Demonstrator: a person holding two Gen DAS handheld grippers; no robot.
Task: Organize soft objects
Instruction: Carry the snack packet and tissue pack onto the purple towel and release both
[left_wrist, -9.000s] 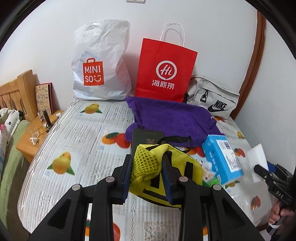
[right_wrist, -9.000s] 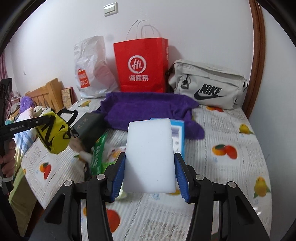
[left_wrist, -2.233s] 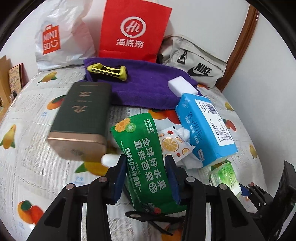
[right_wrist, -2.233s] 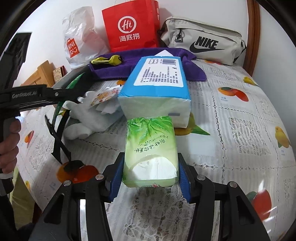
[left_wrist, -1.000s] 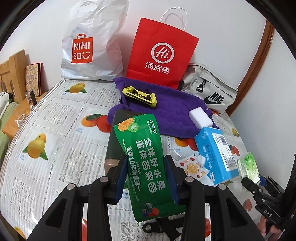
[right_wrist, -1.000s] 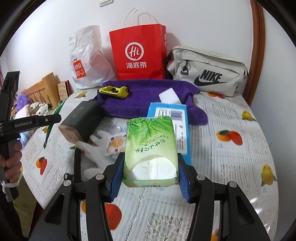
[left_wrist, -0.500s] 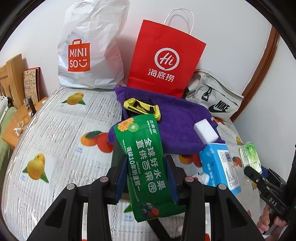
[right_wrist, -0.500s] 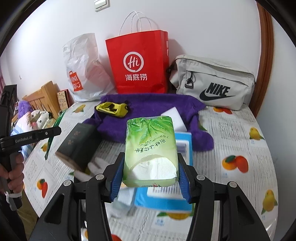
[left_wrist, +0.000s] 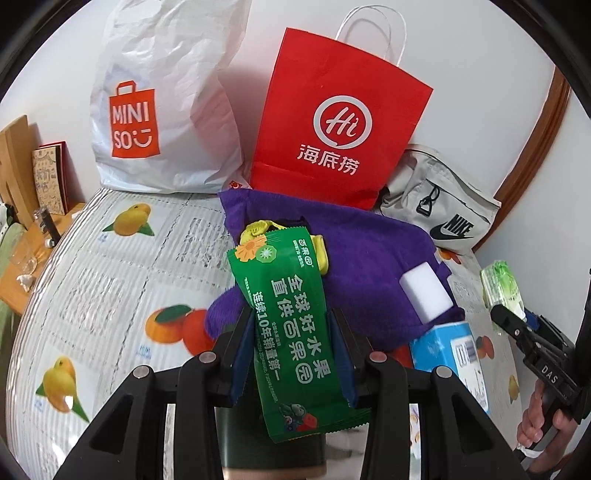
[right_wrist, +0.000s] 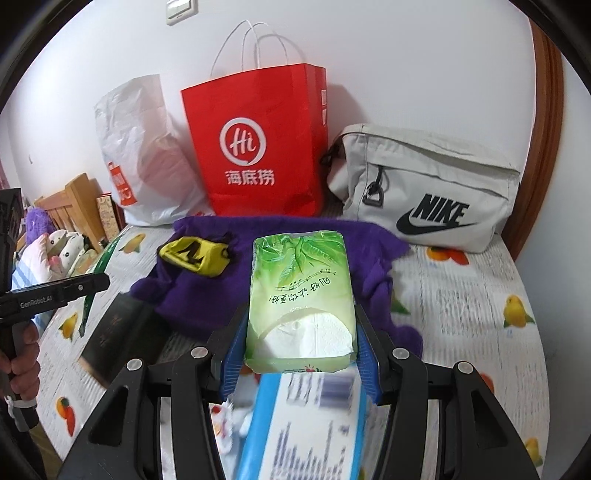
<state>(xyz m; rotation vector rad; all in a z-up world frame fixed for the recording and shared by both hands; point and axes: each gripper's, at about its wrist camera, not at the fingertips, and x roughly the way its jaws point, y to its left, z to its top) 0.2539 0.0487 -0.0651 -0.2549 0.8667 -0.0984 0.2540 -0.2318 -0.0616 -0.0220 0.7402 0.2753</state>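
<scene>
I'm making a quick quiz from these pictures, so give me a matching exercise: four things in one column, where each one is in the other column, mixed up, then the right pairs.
Things:
1. green snack packet
2. tissue pack
3. white sponge
4. grey Nike bag

Places:
A. lying on the purple towel
B. clamped in the right gripper
C. against the wall, beside the red paper bag
D. clamped in the left gripper

Pairs: 1-D, 2-B, 3-A, 4-C
</scene>
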